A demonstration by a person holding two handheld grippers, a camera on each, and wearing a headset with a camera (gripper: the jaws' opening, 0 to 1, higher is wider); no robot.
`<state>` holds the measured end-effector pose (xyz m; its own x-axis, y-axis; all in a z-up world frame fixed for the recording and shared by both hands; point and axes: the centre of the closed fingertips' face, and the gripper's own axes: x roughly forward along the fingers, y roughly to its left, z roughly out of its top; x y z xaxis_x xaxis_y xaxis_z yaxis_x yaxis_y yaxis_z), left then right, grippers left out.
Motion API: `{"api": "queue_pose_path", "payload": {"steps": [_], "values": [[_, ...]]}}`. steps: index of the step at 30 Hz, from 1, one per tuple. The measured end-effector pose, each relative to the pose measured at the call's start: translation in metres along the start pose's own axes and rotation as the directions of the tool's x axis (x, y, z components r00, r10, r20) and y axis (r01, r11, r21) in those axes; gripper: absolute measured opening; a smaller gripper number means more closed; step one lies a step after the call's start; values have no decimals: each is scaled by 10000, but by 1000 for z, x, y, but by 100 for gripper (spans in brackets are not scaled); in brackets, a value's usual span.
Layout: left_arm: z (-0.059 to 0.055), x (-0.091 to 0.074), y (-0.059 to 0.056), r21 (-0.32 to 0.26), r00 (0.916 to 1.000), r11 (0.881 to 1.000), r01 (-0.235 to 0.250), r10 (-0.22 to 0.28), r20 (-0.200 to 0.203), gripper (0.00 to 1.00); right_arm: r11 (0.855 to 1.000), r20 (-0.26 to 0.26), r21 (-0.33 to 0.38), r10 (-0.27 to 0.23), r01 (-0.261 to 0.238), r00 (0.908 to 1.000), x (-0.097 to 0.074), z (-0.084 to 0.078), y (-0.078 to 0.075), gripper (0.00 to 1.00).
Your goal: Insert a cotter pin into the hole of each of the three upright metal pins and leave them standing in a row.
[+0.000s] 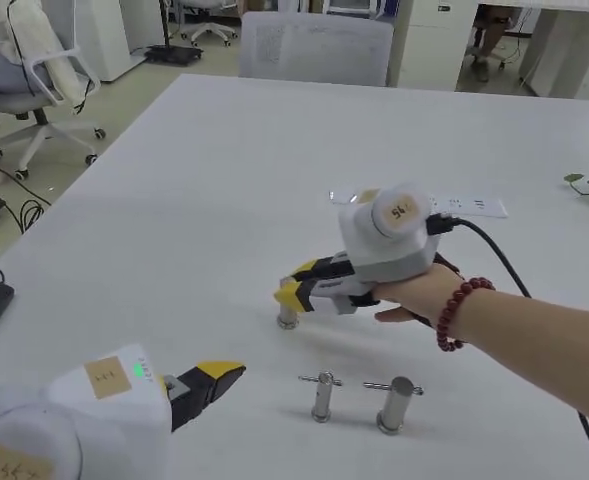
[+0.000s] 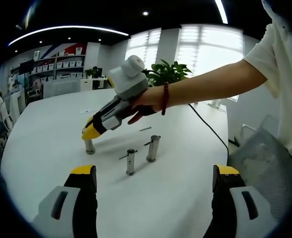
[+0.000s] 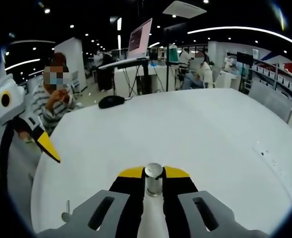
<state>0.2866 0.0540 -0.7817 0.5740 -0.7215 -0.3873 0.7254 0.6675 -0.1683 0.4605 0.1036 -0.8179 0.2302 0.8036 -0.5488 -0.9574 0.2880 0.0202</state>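
Now the right hand-held gripper (image 3: 154, 173) is clamped around an upright metal pin (image 3: 153, 182) on the white counter (image 1: 274, 180), while the left hand-held gripper (image 2: 155, 171) hangs wide open nearby.

Right tool (image 1: 292, 293) clamps a metal pin (image 3: 153, 182) — left tool (image 2: 155, 171) low, jaws wide apart
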Motion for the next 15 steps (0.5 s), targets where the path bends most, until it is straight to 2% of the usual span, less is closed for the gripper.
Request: {"api": "queue_pose_path", "payload": {"steps": [9, 15], "values": [[1, 0, -3, 81, 10000, 10000, 22, -22, 5, 97, 10000, -6, -78, 5, -5, 10000, -20, 1, -1, 13], [2, -1, -3, 85, 10000, 10000, -52, 52, 23, 97, 9998, -114, -195, -4, 2, 9999, -37, -7, 0, 13]]}}
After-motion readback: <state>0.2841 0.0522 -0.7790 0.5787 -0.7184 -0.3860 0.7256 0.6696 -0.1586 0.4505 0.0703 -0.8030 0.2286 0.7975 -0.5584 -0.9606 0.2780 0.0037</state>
